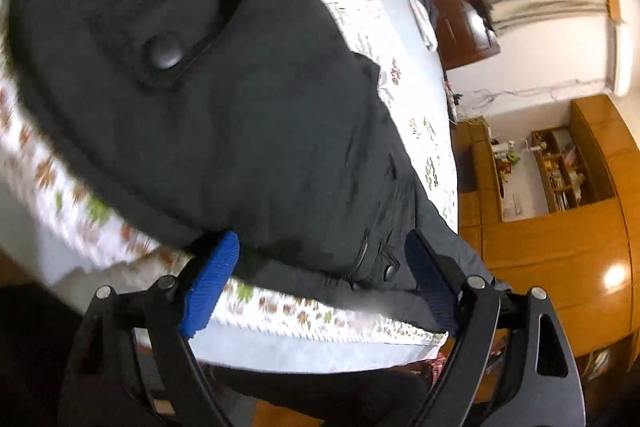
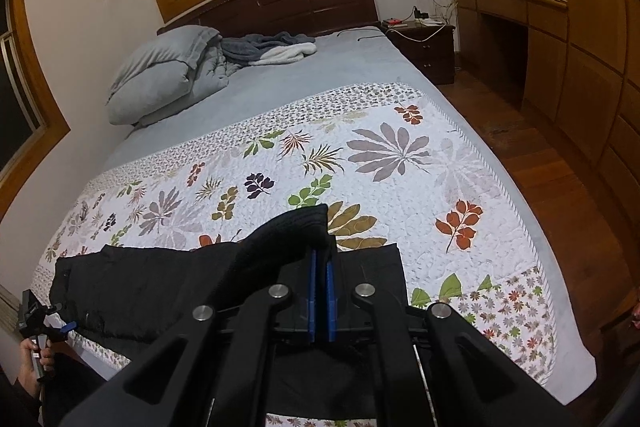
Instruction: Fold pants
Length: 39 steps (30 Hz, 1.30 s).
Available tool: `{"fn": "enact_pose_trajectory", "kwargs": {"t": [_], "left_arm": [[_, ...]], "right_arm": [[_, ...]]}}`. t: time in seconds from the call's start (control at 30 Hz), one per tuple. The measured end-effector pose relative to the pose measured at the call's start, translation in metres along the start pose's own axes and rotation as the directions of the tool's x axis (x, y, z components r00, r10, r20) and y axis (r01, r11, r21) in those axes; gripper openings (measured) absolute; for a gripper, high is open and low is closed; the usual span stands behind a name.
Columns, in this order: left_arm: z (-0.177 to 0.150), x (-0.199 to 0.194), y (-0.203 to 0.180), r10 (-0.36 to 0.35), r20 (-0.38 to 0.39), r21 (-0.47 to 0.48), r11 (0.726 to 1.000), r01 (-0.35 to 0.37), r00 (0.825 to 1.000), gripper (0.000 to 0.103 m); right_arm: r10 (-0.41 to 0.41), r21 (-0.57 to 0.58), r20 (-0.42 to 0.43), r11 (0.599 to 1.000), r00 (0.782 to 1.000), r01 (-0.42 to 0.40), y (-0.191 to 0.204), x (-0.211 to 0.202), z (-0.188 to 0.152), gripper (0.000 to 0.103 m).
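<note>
Black pants [image 2: 160, 279] lie across the near end of a floral quilt [image 2: 400, 187] on a bed. My right gripper [image 2: 322, 254] is shut on a fold of the pants, and the pinched cloth stands up in a hump [image 2: 288, 233] over the blue pads. In the left wrist view the pants [image 1: 260, 115] fill the middle, with a buttoned pocket flap [image 1: 162, 53]. My left gripper [image 1: 322, 243] stands open, its blue pads [image 1: 212, 283] on either side of the waistband and its snap [image 1: 388, 270] without pressing on them. The left gripper [image 2: 64, 317] also shows at the pants' left end.
A grey pillow [image 2: 160, 75] and a crumpled blanket [image 2: 272, 47] lie at the head of the bed. A nightstand [image 2: 428, 47], a wooden desk [image 2: 512, 3] and a wardrobe [image 2: 592, 67] line the right wall, across the wooden floor [image 2: 540, 167]. A hand [image 2: 36, 355] holds the left gripper.
</note>
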State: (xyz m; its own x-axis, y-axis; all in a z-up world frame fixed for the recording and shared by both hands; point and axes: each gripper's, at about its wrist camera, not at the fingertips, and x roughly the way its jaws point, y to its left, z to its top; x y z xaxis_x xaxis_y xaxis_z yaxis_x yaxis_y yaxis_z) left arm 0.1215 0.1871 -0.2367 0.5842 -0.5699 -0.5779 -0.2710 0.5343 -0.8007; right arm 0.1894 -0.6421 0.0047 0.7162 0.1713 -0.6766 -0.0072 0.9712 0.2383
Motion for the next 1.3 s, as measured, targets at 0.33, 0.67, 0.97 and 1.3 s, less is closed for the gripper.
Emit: {"fn": "enact_pose_trajectory", "kwargs": {"t": [0.33, 0.67, 0.97, 1.3], "left_arm": [[0.007, -0.010, 0.011, 0.092, 0.050, -0.019, 0.996, -0.091, 0.995, 0.084], [0.011, -0.023, 0.044, 0.090, 0.083, -0.114, 0.990, -0.081, 0.992, 0.027], [0.022, -0.015, 0.043, 0.103, 0.039, -0.107, 0.989, -0.098, 0.994, 0.028], [0.024, -0.009, 0.035, 0.052, 0.035, -0.105, 0.993, -0.048, 0.998, 0.055]], "right_arm": [[-0.031, -0.037, 0.016, 0.999, 0.999, 0.032, 0.008, 0.007, 0.014, 0.004], [-0.160, -0.229, 0.120, 0.956, 0.980, 0.184, 0.012, 0.007, -0.048, 0.071], [0.161, 0.386, 0.016, 0.909, 0.987, -0.154, -0.029, -0.010, -0.145, 0.082], [0.279, 0.746, -0.007, 0.641, 0.960, -0.181, -0.057, 0.073, -0.090, 0.007]]}}
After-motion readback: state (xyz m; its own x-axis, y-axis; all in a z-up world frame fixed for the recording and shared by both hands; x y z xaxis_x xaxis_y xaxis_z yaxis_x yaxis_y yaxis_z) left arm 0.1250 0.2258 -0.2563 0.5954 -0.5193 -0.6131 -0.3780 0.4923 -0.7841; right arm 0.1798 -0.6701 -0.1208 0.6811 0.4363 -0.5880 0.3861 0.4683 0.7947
